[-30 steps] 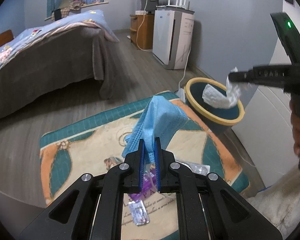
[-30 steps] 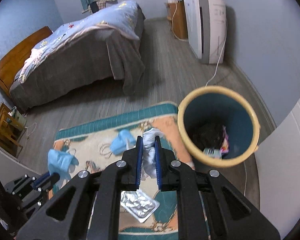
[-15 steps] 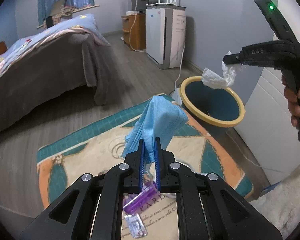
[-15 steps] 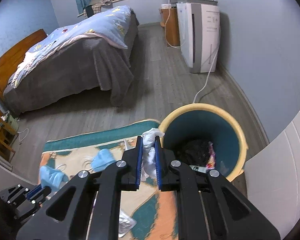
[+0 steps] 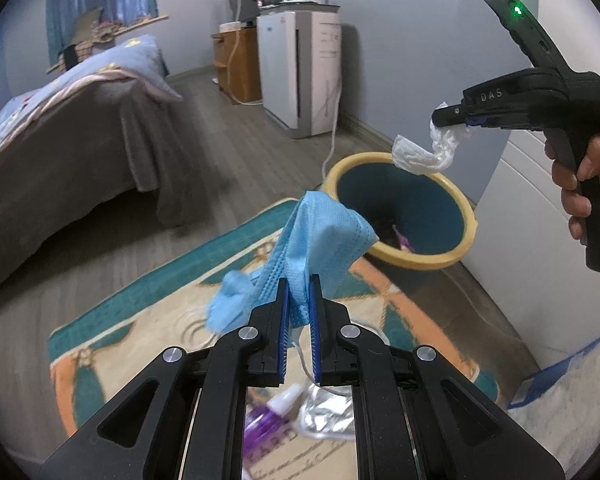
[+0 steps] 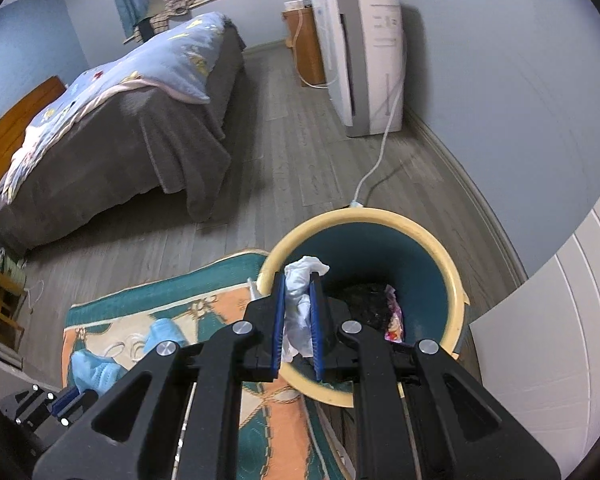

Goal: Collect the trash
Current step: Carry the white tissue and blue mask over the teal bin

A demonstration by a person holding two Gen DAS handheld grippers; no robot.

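**Blue mask and white tissue held near the bin**

Blue pleated fabric of a face mask (image 5: 320,240) stands pinched between the narrowed fingers of the left hand-held gripper (image 5: 299,300), at the centre of the left wrist view, above a patterned rug (image 5: 148,320). A second blue mask (image 6: 162,334) lies on the rug at lower left of the right wrist view. At the bottom centre of the left wrist view lie a crumpled foil blister pack (image 5: 328,412) and a small purple bottle (image 5: 266,420).

The right hand-held gripper (image 6: 298,312) is clamped on a crumpled white tissue (image 6: 300,300), held over the near rim of the yellow-rimmed teal bin (image 6: 452,280). Inside the bin sit a dark clump and a pink wrapper (image 6: 394,316). A bed (image 6: 140,120) fills the upper left.
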